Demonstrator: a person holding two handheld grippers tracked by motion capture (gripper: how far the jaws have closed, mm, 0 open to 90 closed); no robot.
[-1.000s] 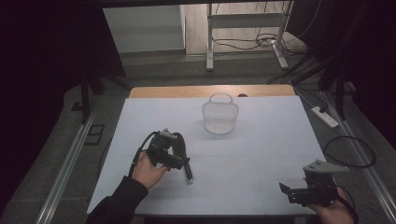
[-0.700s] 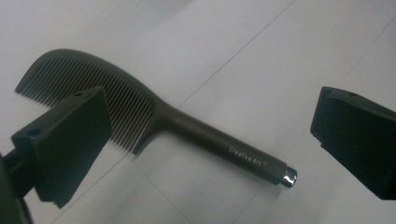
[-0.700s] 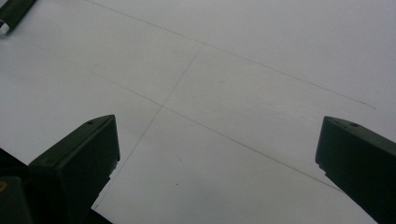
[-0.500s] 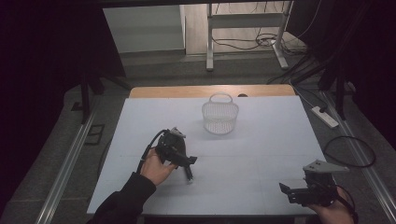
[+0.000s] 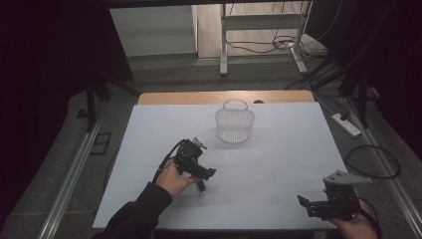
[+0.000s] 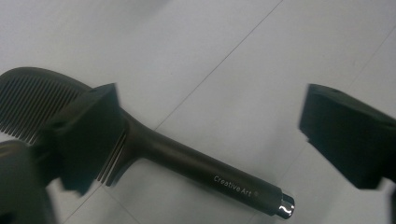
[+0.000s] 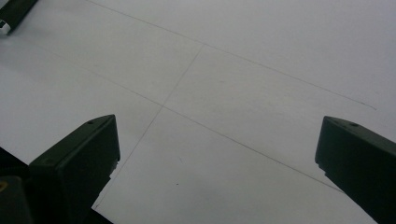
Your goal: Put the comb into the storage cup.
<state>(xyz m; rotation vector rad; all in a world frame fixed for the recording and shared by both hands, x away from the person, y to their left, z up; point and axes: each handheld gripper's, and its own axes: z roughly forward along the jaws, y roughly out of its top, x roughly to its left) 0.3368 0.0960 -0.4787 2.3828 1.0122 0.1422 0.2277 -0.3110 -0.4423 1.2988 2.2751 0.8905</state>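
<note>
A dark comb [image 6: 187, 161] with a round handle marked "Creative Art" lies flat on the white table [image 5: 278, 149]. My left gripper [image 6: 210, 107] hovers open just above it, one jaw over the neck by the teeth, the other wide of the handle's end. In the high view the left gripper [image 5: 205, 175] is at the table's front left, with the comb [image 5: 201, 188] just below its jaws. My right gripper [image 5: 306, 204] is held at the front right corner, pointing left. It is open, and bare table [image 7: 224, 93] lies between the jaws of the right gripper [image 7: 217, 140].
A white mesh basket [image 5: 234, 124] with a handle stands at the table's back centre. A wooden strip [image 5: 224, 97] runs along the far edge. Metal rails flank the table, with a power strip [image 5: 346, 124] and cables on the floor to the right.
My left gripper has shifted slightly right and toward the front, closing in over the comb. The comb, the basket and the right gripper have stayed put.
</note>
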